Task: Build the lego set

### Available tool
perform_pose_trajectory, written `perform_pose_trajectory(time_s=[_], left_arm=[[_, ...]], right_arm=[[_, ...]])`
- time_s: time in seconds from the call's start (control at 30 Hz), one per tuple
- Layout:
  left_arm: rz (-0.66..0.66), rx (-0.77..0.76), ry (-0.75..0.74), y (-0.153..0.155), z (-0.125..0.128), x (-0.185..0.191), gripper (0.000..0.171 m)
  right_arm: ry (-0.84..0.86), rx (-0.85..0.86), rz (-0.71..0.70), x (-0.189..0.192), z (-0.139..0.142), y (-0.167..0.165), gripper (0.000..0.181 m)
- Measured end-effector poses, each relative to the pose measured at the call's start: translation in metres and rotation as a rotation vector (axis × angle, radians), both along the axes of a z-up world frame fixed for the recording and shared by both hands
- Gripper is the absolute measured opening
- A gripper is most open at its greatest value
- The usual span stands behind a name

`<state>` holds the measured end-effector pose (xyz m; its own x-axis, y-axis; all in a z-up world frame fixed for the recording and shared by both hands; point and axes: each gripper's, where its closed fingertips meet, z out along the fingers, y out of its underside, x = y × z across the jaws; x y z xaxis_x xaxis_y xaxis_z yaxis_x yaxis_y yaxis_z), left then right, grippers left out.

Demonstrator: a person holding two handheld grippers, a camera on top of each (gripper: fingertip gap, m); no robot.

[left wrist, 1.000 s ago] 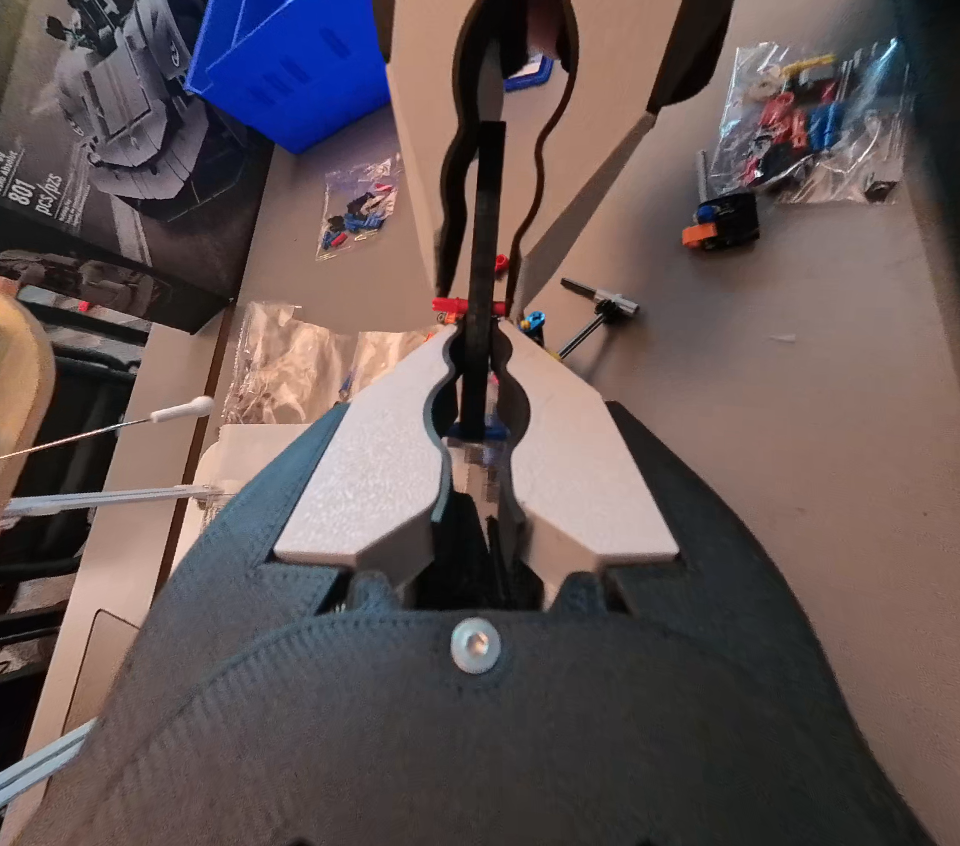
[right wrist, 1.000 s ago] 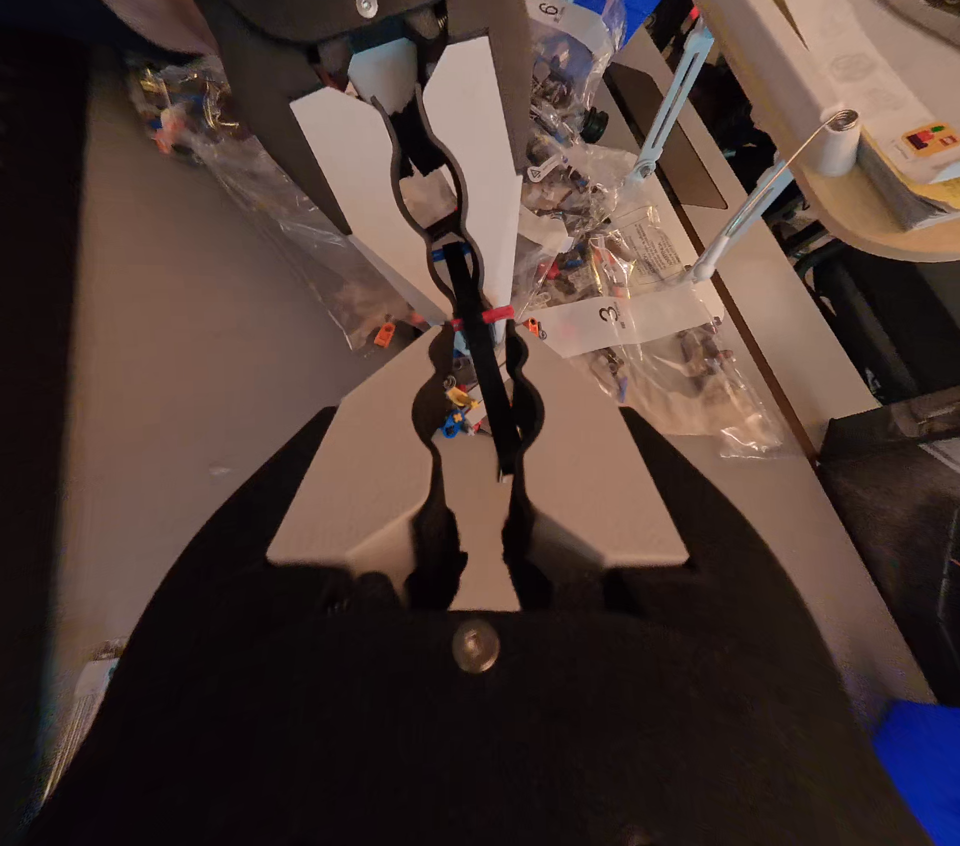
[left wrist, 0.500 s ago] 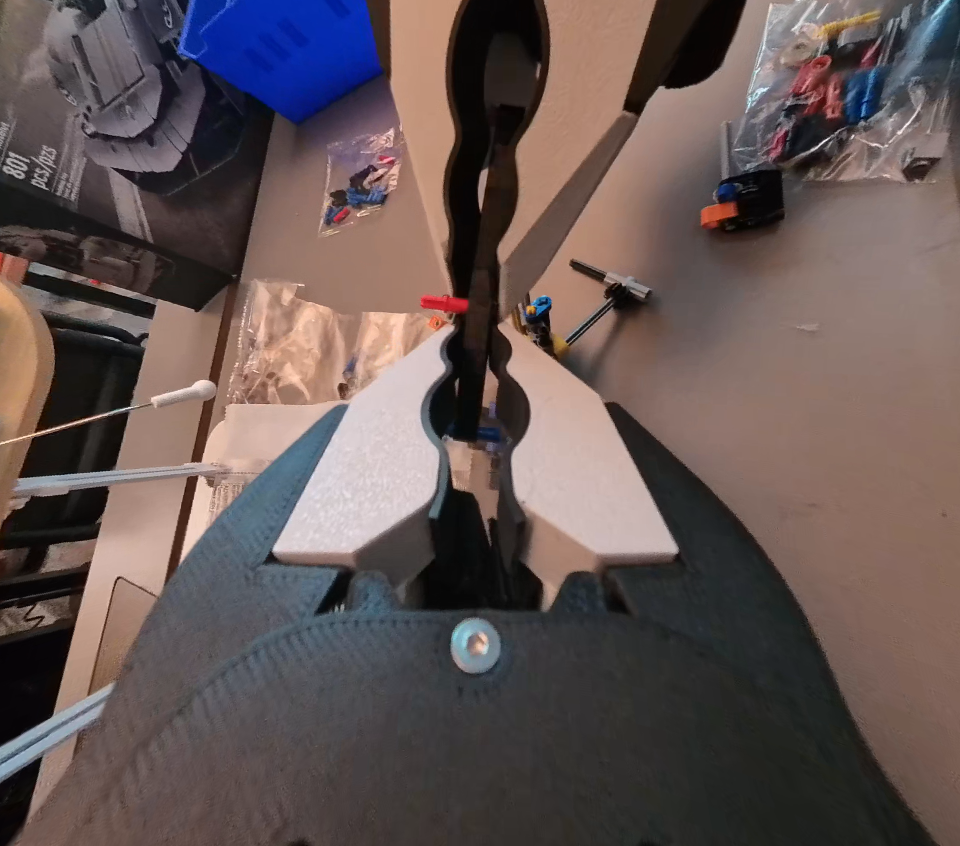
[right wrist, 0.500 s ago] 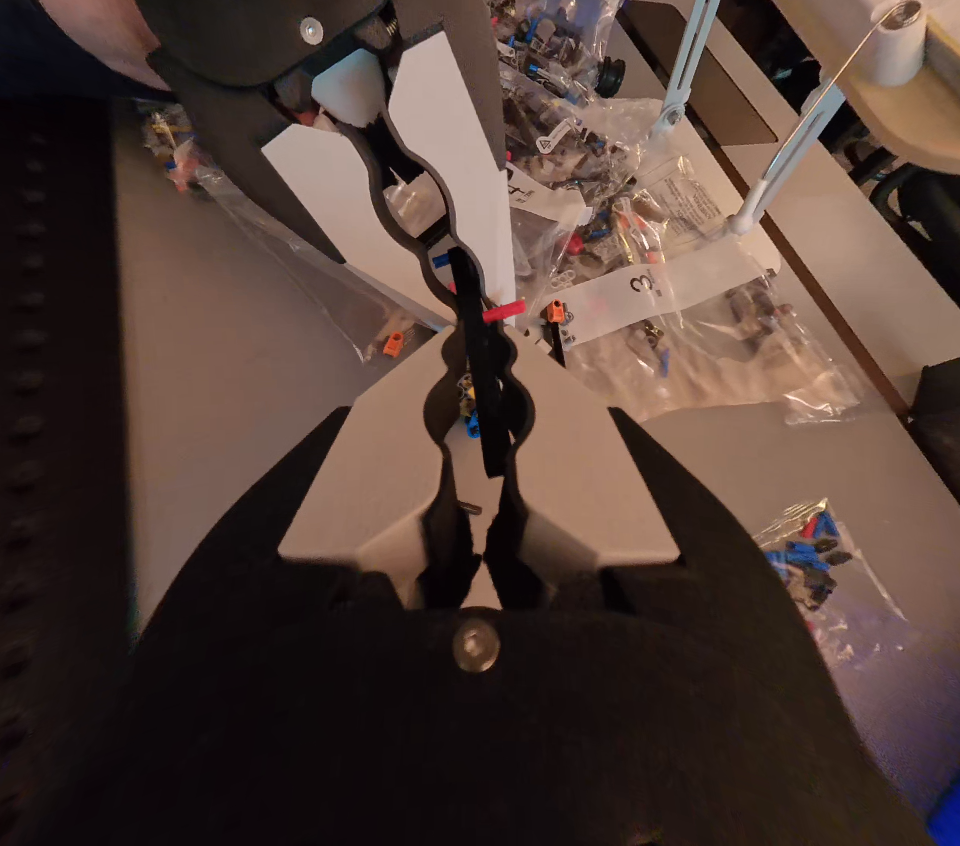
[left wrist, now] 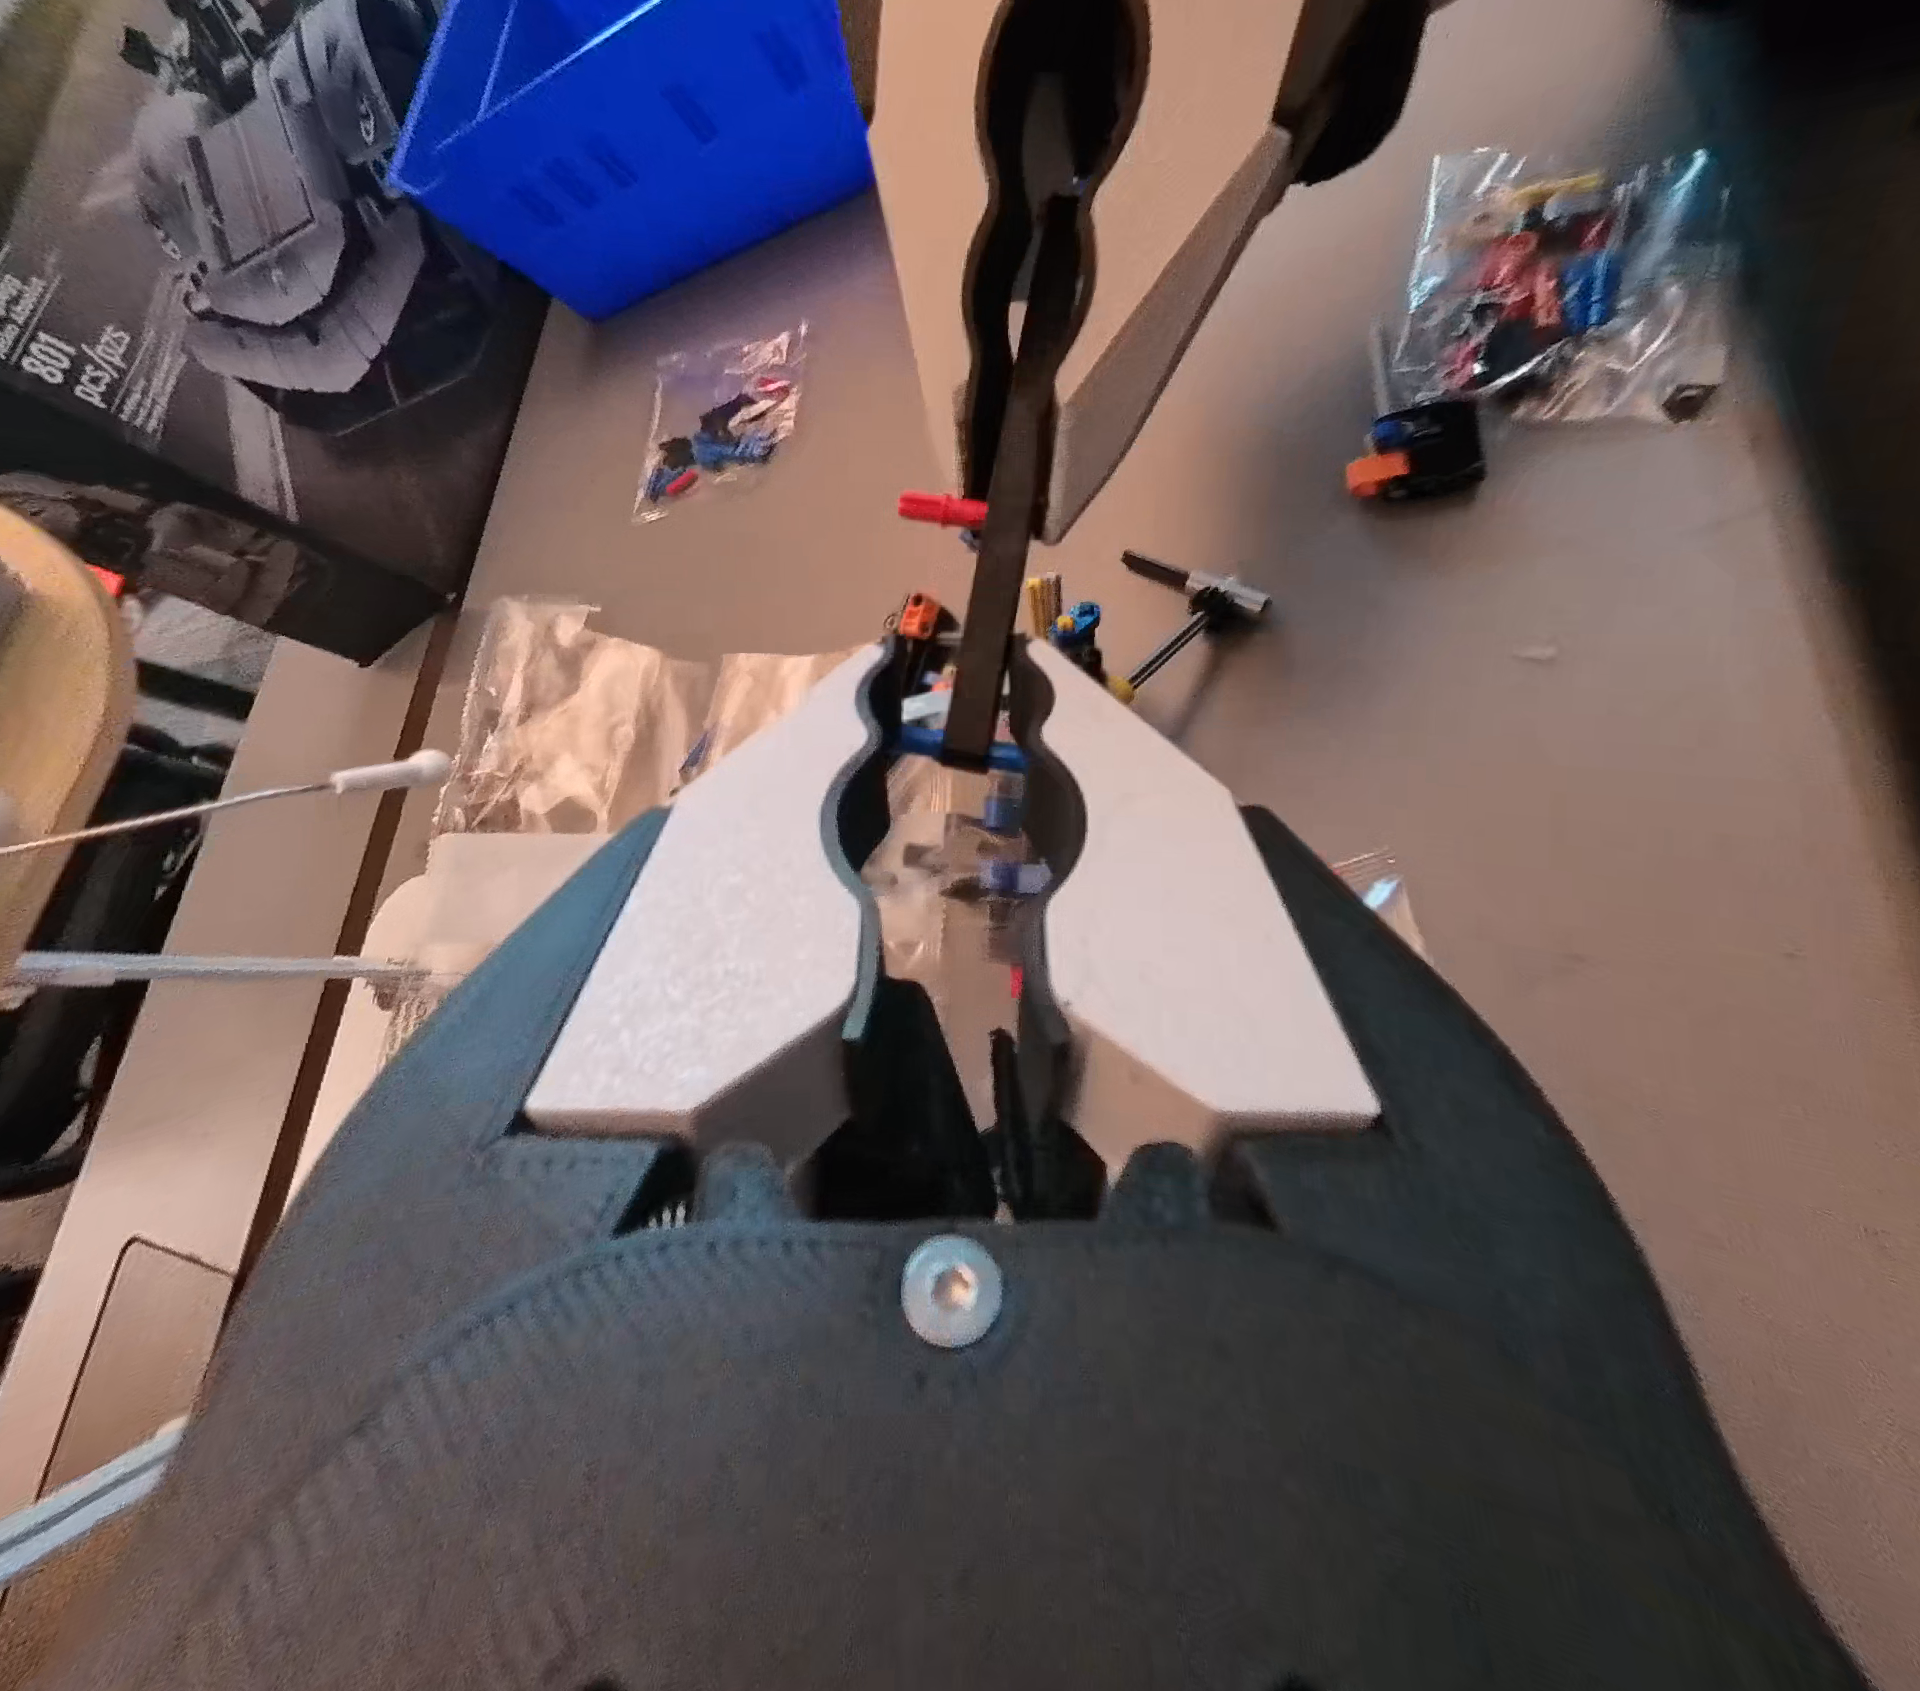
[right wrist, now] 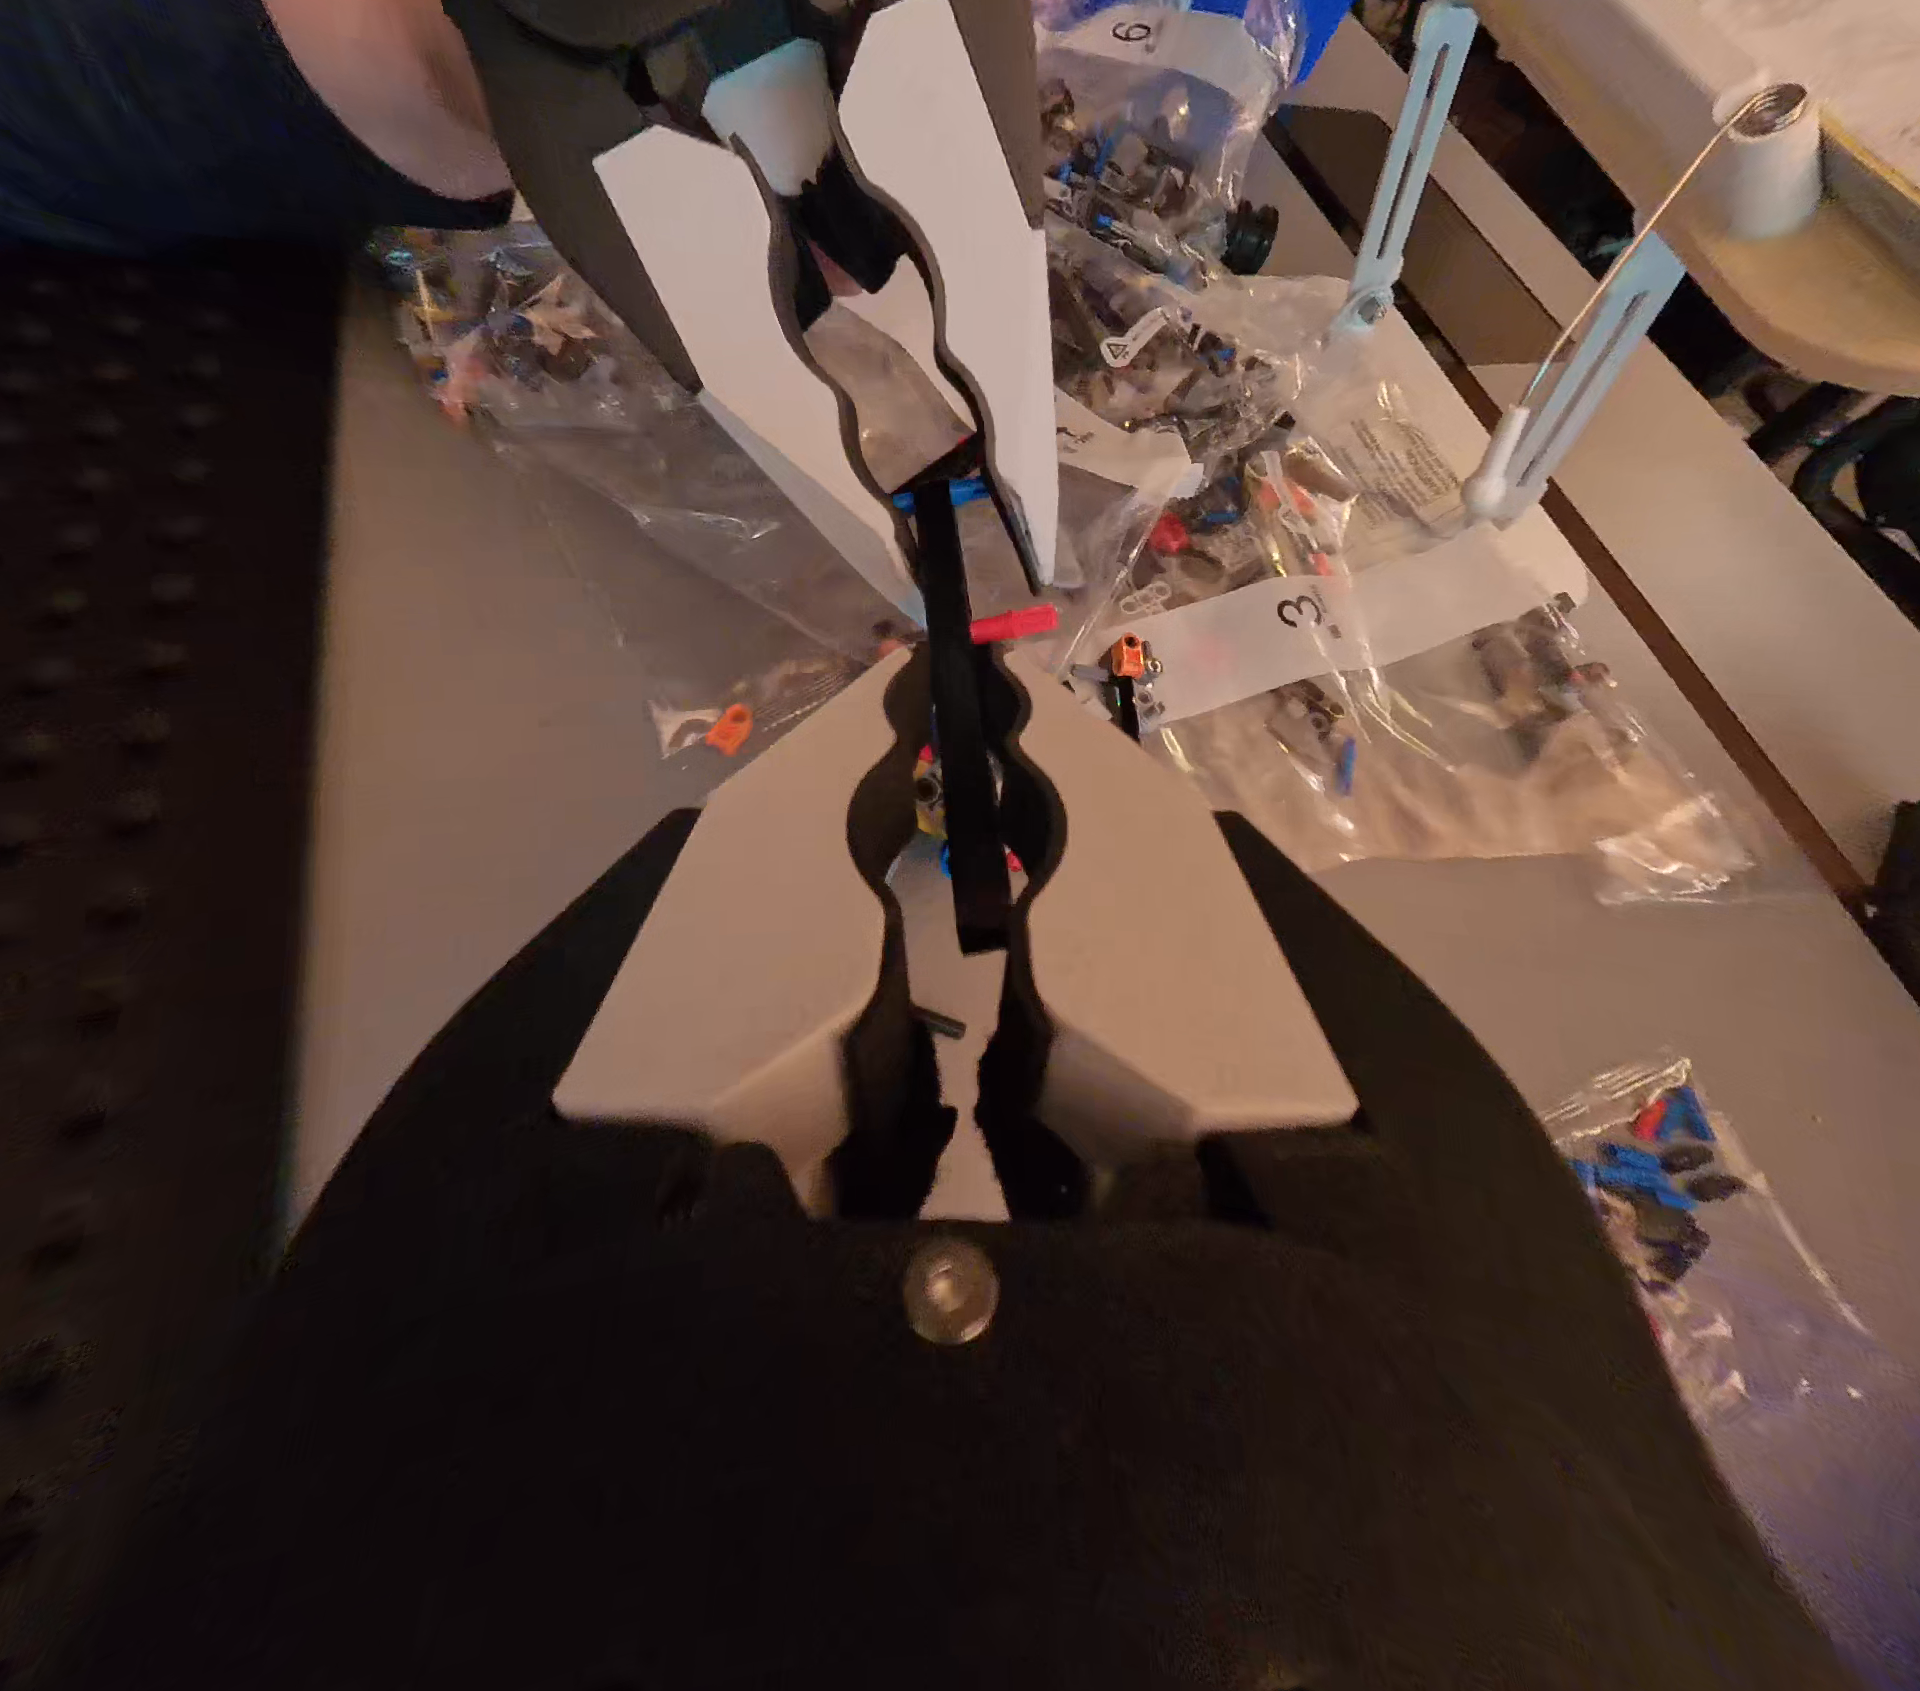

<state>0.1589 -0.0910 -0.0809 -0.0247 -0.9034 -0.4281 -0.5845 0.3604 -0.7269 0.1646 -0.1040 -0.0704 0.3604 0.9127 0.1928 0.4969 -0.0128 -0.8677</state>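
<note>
Left wrist view first: the left gripper (left wrist: pixel 961 665) has its jaws spread a little, and the long black beam (left wrist: pixel 1003 498) runs straight down the gap between them, its near end carrying a blue pin (left wrist: pixel 961 753) that sits crosswise in the jaws' scalloped hollow; whether the pads actually press the beam, I cannot tell. Up top, the right gripper (left wrist: pixel 1003 488) comes in from the far side and pinches the beam's other end, with a red pin (left wrist: pixel 940 509) poking sideways out of the beam just below its fingertips. Over to the right wrist view, and it's the same picture mirrored: the right gripper (right wrist: pixel 961 675) is clamped on the black beam (right wrist: pixel 961 758), the red pin (right wrist: pixel 1013 625) jutting out just past its tips, and the left gripper (right wrist: pixel 966 540) meets it from above, with the blue pin (right wrist: pixel 940 496) lying across its tips. The whole beam hangs in the air over the grey table (left wrist: pixel 1558 862), above a scatter of loose parts. Around it lie clear bags of pieces (right wrist: pixel 1351 685), a small orange-and-black assembly (left wrist: pixel 1418 452), a blue bin (left wrist: pixel 644 124) and the set's box (left wrist: pixel 208 187) at the table's edge.
</note>
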Motion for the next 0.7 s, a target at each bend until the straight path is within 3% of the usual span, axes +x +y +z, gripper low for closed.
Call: perform_pose_trajectory(time_s=[0.07,0.13,0.23,0.33,0.6,0.7], left_arm=[[-0.027,-0.015,0.002,-0.004,-0.001,-0.001,0.02],[-0.055,-0.041,-0.021,-0.007,0.001,-0.003,0.032],[0.019,-0.001,-0.002,0.011,0.001,-0.016,0.048],[0.046,0.019,-0.042,0.016,0.012,-0.017,0.049],[-0.021,0.014,-0.025,0.004,0.003,-0.011,0.022],[-0.015,0.04,-0.013,0.004,0.003,-0.01,0.024]], right_arm=[[-0.007,0.014,0.019,0.0,-0.001,-0.002,0.007],[-0.008,0.008,0.015,0.001,-0.001,-0.001,0.006],[0.021,0.013,0.013,0.006,0.005,-0.001,0.006],[0.042,0.01,0.007,0.008,0.008,0.0,0.006],[0.029,0.06,0.008,0.009,0.01,0.0,0.007],[0.001,0.102,0.004,0.01,0.01,0.0,0.007]])
